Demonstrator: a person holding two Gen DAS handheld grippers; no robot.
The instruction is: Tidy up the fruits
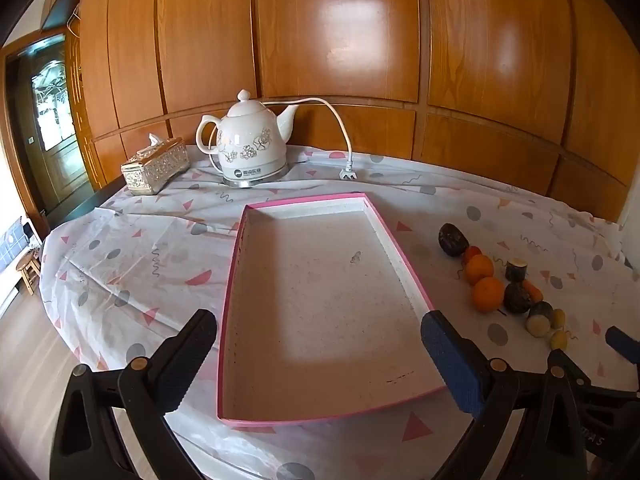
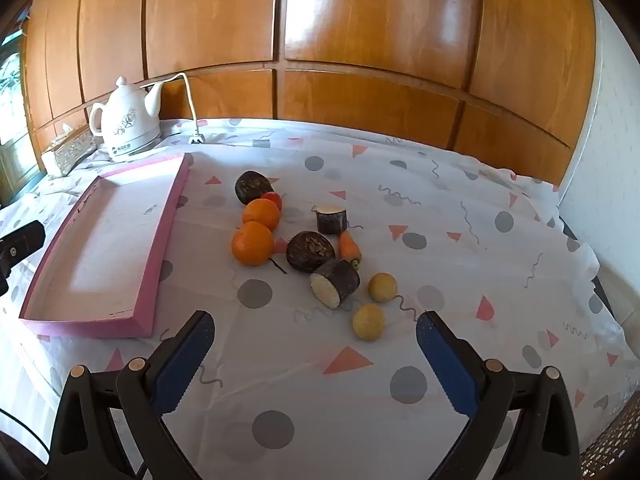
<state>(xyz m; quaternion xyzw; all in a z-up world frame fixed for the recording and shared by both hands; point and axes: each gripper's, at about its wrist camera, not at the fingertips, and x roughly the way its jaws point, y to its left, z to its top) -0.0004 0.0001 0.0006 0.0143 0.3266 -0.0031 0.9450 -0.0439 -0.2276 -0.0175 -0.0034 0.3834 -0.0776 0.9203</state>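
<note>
A shallow pink tray (image 1: 236,280) (image 2: 164,232) lies on the patterned cloth with nothing in it. To its right sits a cluster of produce: two oranges (image 2: 253,243) (image 1: 487,294), a small red fruit (image 2: 274,199), two dark round fruits (image 2: 310,251), two dark-skinned cut pieces with pale faces (image 2: 335,283), a small carrot (image 2: 349,249) and two small yellow fruits (image 2: 368,321). My left gripper (image 1: 320,364) hangs open over the tray's near end. My right gripper (image 2: 316,364) is open above the cloth, just short of the yellow fruits. Neither holds anything.
A white floral electric kettle (image 1: 250,146) (image 2: 126,124) with its loose cord and plug (image 1: 347,174) stands at the back left, beside an ornate tissue box (image 1: 156,166). Wood panelling (image 1: 340,40) backs the table. The floor drops away past the left table edge (image 1: 52,264).
</note>
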